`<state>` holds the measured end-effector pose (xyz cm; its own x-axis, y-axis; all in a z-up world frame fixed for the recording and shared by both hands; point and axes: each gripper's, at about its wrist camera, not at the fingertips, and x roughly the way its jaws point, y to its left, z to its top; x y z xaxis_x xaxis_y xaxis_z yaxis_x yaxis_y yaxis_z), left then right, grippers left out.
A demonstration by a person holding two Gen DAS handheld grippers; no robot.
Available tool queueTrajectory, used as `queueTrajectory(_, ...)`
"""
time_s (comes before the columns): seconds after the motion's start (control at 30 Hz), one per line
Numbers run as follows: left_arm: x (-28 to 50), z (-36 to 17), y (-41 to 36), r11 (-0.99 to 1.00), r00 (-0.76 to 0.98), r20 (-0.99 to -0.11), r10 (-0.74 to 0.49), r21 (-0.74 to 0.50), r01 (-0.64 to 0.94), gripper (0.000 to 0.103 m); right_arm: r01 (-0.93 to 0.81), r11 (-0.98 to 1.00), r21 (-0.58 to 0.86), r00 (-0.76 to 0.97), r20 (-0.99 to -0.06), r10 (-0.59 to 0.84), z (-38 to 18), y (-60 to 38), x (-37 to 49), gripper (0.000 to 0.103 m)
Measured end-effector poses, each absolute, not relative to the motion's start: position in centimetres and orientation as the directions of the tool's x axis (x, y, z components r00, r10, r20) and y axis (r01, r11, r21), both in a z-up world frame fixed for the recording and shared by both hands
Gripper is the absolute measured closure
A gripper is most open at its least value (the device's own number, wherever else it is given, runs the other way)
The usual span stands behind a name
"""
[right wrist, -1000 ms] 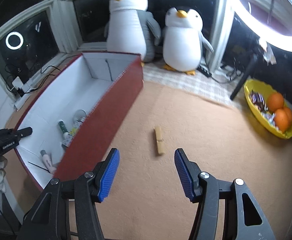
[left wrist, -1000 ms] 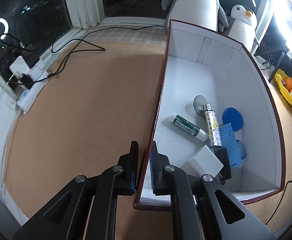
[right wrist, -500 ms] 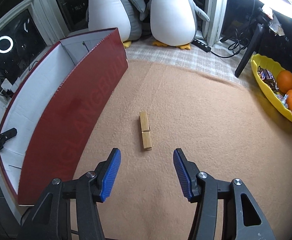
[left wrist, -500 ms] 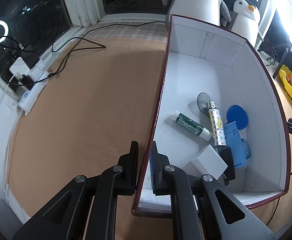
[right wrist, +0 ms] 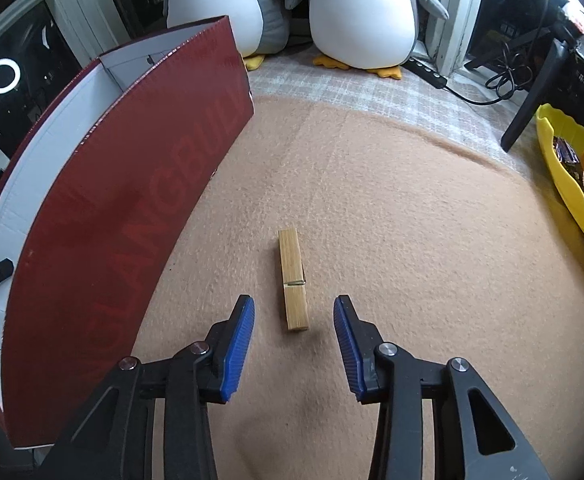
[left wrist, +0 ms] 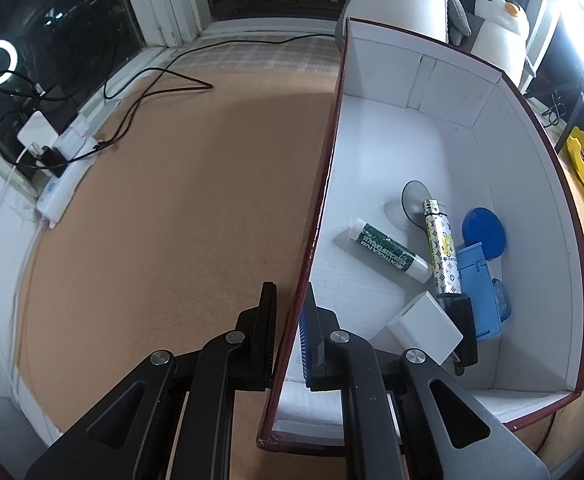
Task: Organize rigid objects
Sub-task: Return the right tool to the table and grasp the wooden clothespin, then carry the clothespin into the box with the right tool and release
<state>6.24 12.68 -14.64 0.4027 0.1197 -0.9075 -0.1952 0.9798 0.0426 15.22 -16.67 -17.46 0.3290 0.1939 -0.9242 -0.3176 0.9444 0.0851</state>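
A wooden clothespin [right wrist: 292,280] lies flat on the tan blanket. My right gripper [right wrist: 293,320] hangs just over its near end with its jaws closing; the pin's near end lies between the blue pads, which do not touch it. My left gripper [left wrist: 290,320] is shut on the left wall of the red box [left wrist: 323,184], one finger outside, one inside. Inside the white-lined box lie a green tube [left wrist: 389,250], a patterned lighter [left wrist: 440,246], a blue lid [left wrist: 484,232], a blue block [left wrist: 477,296] and a white charger [left wrist: 425,328]. The box's red outer wall [right wrist: 132,208] stands left of the clothespin.
Two plush penguins [right wrist: 355,12] sit behind the blanket. A yellow bowl with oranges [right wrist: 575,184] is at the right edge. A black stand leg [right wrist: 531,96] rises near it. A power strip and cables [left wrist: 68,152] lie left of the box.
My right gripper has dropped toward the clothespin, which now sits between narrower jaws. The left gripper stays clamped on the box wall.
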Motion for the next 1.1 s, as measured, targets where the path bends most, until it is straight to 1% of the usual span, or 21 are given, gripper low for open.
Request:
queueTrajectory(0.37, 6.4, -14.7, 12.7, 0.979, 0.398, -0.909, 0.121, 0.044, -0.199, 0.094, -0.328, 0.943, 0.059, 0.304, -0.938, 0.164, -18.5, -15.4, 16.4, 0.076)
queueTrajectory(0.6, 6.3, -14.8, 12.9, 0.979, 0.400, -0.909, 0.119, 0.039, -0.203, 0.094, -0.333, 0.941, 0.055, 0.298, -0.941, 0.161, -18.6, -15.5, 16.6, 0.092)
queueTrajectory(0.83, 6.3, -14.8, 12.9, 0.979, 0.402, -0.908, 0.117, 0.037, -0.203, 0.094, -0.322, 0.945, 0.054, 0.315, -0.935, 0.161, -18.2, -15.9, 16.1, 0.092)
queueTrajectory(1.1, 6.1, -14.6, 13.0, 0.979, 0.412, -0.905, 0.104, 0.020, -0.203, 0.094, -0.312, 0.947, 0.073, 0.382, -0.903, 0.195, -14.3, -16.3, 14.5, 0.092)
